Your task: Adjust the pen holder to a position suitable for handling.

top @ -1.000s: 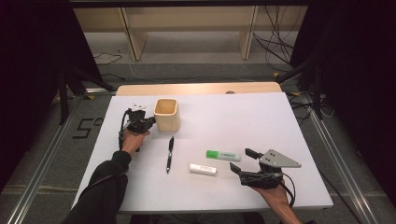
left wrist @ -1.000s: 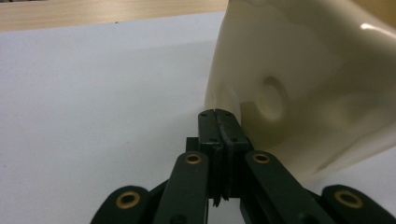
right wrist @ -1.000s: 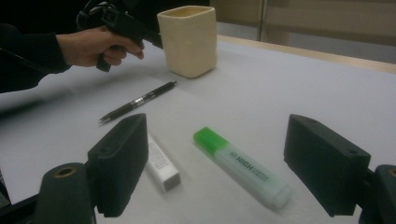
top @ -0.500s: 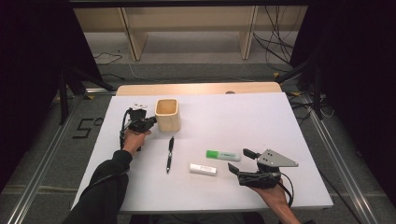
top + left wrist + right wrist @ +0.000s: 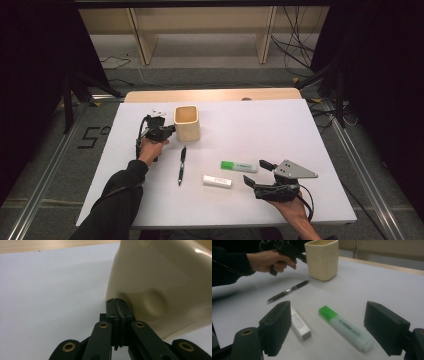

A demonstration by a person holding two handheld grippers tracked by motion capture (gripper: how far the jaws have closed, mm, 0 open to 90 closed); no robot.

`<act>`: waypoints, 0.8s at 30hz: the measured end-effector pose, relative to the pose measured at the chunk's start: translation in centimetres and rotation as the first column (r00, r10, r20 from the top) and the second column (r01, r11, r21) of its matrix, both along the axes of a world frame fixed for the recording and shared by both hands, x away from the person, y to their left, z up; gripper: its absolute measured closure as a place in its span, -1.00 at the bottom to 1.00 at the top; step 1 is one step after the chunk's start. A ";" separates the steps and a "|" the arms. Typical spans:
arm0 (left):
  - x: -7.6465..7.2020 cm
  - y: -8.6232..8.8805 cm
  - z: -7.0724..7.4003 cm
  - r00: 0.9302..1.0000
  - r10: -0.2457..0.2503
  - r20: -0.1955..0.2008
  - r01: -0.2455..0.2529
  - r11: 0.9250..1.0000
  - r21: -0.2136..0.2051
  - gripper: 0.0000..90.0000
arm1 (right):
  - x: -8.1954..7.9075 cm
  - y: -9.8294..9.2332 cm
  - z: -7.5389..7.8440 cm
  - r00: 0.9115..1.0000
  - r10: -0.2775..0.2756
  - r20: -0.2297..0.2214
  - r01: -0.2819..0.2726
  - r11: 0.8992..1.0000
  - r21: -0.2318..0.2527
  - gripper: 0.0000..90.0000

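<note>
Go for the green highlighter (image 5: 239, 166) with the right hand-held gripper (image 5: 256, 172): released, jaws wide apart, nothing between them, aimed along the counter (image 5: 260, 125) toward the cup (image 5: 187, 122). Find the highlighter lying flat on the person's side of the cup and off to its right, well apart from it, green cap turned toward the cup. Straddle the pale barrel across its width, not along it, and close at mid-length so it lifts level. Steer clear of the white stick (image 5: 217, 181), which lies just beyond the highlighter as counted from the cup, near the left jaw. Leave the black pen (image 5: 182, 165), just on the person's side of the cup, for later.

Brace the cup with the left hand-held gripper (image 5: 117, 301): clenched, empty, tips seemingly touching the cup's left wall low down, though actual contact is hard to confirm from so close. Press lightly; judged from its height, liable to tip if shoved.
</note>
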State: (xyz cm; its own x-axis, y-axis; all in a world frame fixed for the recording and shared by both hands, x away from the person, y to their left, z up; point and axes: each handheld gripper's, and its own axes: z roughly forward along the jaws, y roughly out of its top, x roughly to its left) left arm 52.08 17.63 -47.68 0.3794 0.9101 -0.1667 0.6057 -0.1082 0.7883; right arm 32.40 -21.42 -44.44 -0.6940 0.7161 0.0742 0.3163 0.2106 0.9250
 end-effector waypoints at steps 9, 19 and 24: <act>0.1 -1.5 0.0 1.000 -0.022 0.002 0.022 1.000 0.008 0.99 | 0.0 0.0 0.0 1.000 0.002 -0.003 -0.002 1.000 0.002 -0.49; 0.1 -3.3 0.0 0.999 -0.046 0.006 0.046 0.999 0.006 0.99 | 0.0 0.1 0.0 1.000 0.003 -0.004 -0.003 1.000 -0.002 -0.49; 0.1 -4.1 0.0 0.998 -0.062 0.006 0.062 0.998 0.009 0.99 | 0.0 0.1 -0.1 1.000 0.005 -0.005 -0.005 1.000 -0.002 -0.49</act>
